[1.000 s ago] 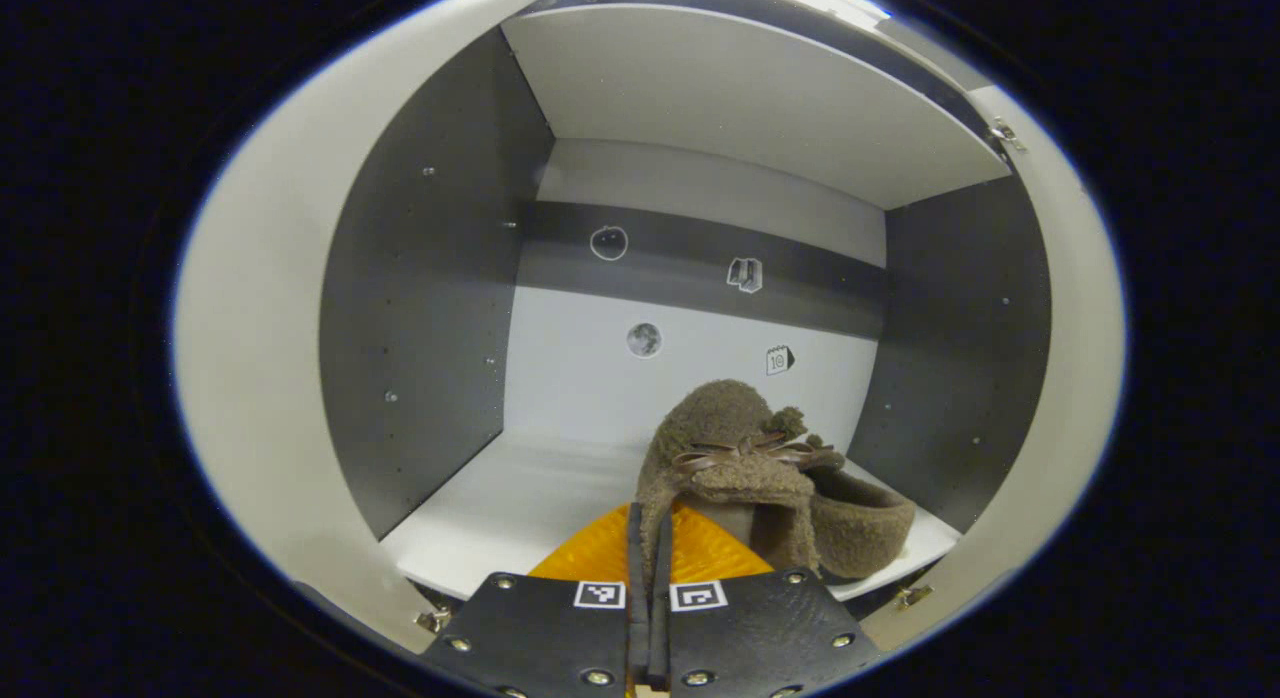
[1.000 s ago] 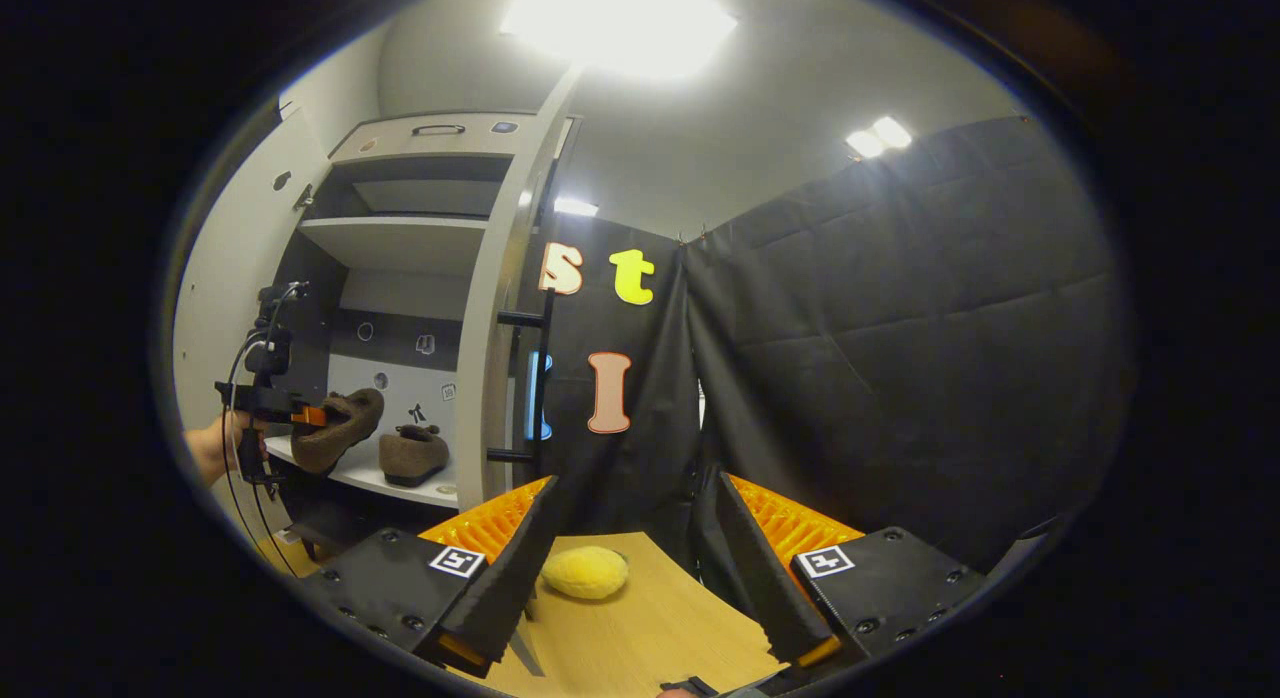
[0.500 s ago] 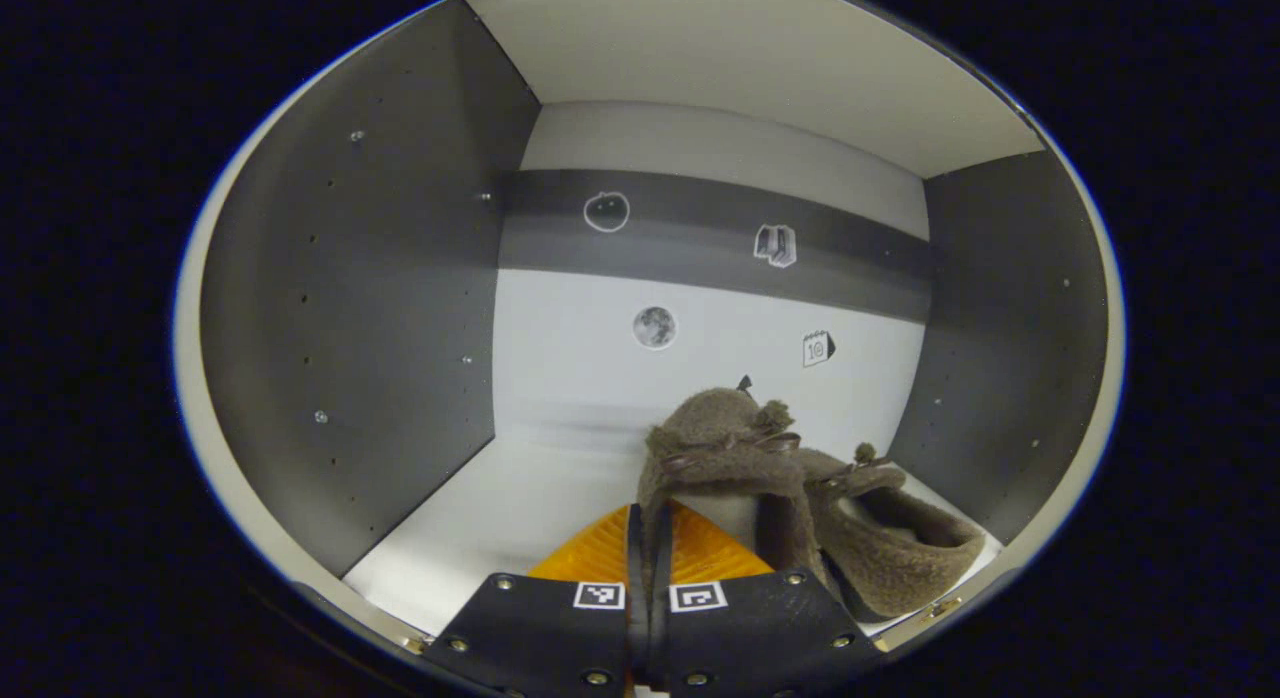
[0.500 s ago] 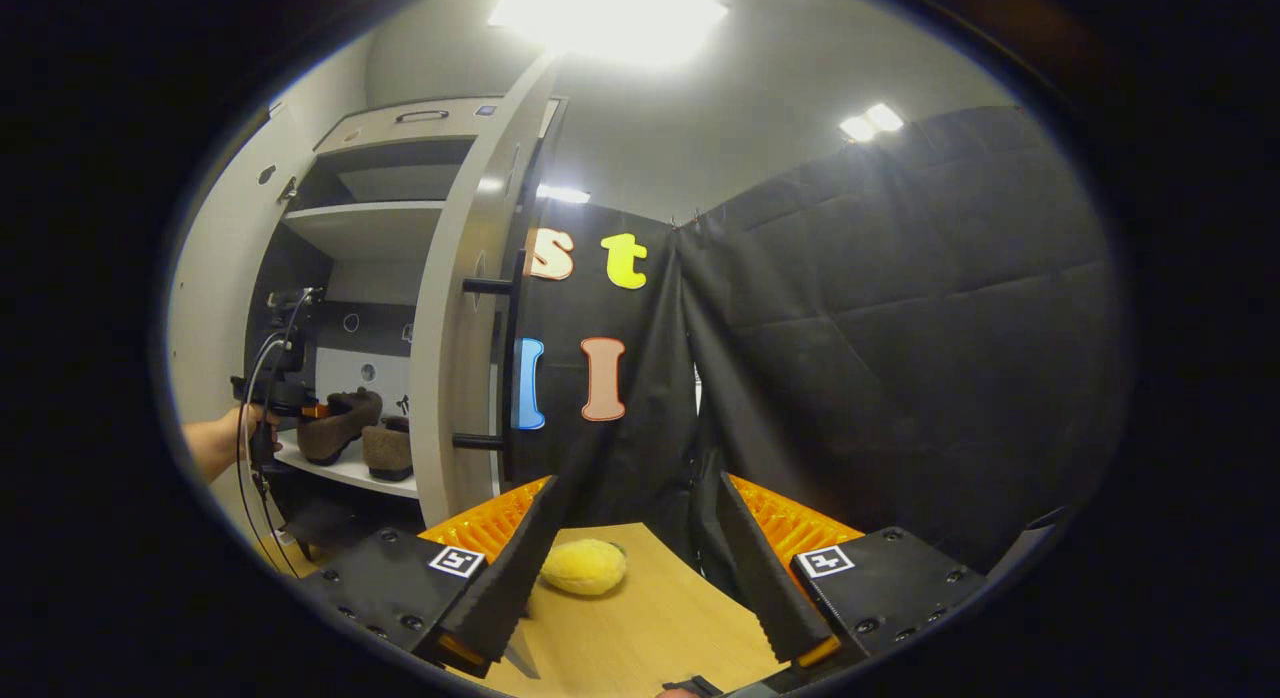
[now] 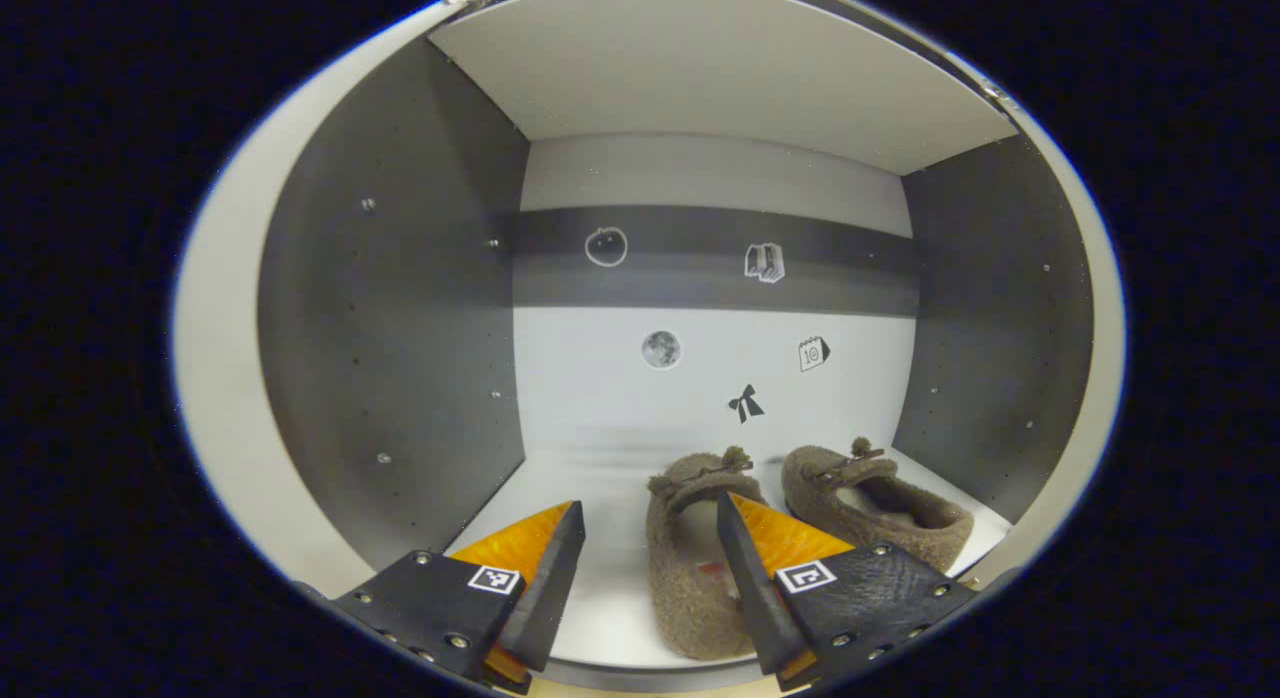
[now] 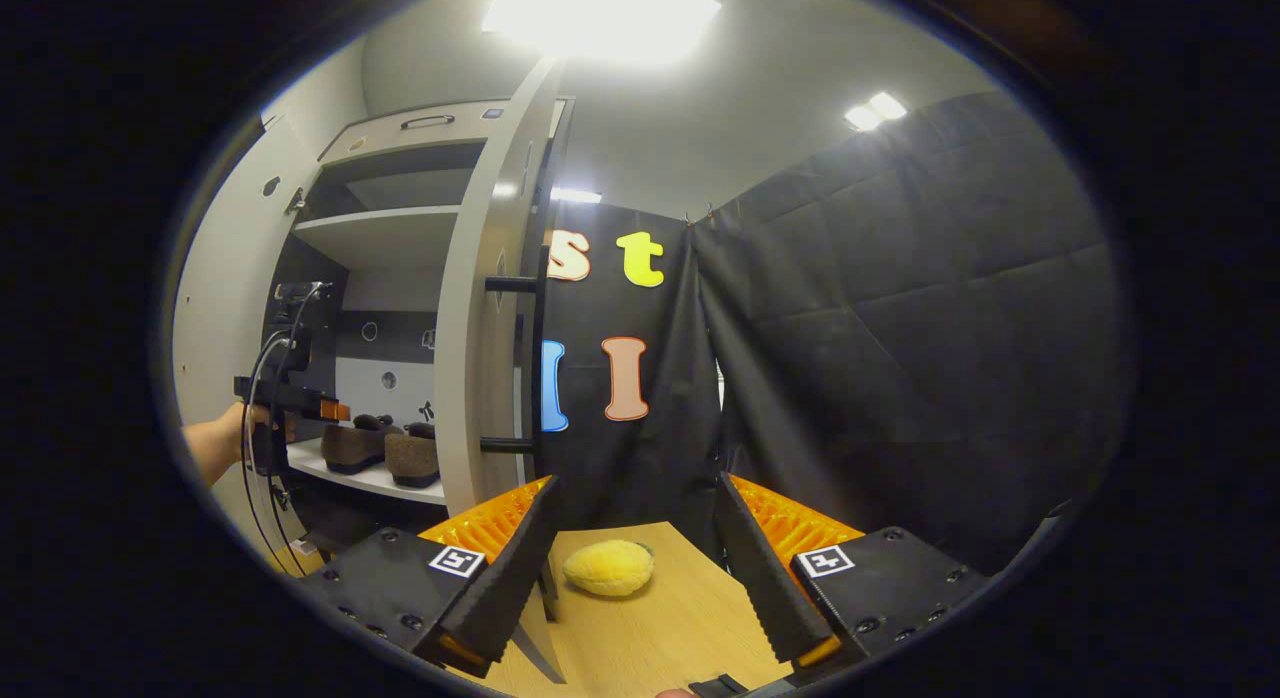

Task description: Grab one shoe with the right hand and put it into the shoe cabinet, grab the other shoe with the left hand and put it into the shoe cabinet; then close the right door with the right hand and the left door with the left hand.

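Note:
Two brown fuzzy shoes stand side by side on the white shelf (image 5: 610,598) of the open shoe cabinet. The left shoe (image 5: 685,588) lies just ahead of my left gripper (image 5: 646,513), which is open, one finger over the shoe's opening and neither pressing on it. The right shoe (image 5: 880,508) sits by the cabinet's right wall. In the right gripper view both shoes (image 6: 385,450) show on the shelf, with the left gripper (image 6: 300,410) and the hand holding it in front of them. My right gripper (image 6: 636,486) is open and holds nothing, above a wooden table (image 6: 660,628).
The cabinet's right door (image 6: 478,358) stands open edge-on, its dark bar handle (image 6: 522,363) facing the black cloth wall. The left door (image 6: 215,308) is open too. A yellow lemon-like object (image 6: 608,567) lies on the table. Another shelf (image 5: 720,78) spans above the shoes.
My left gripper has opened and let go of the shoe, which now rests flat on the shelf beside the other. The gripper has drawn back slightly. The right gripper stays open.

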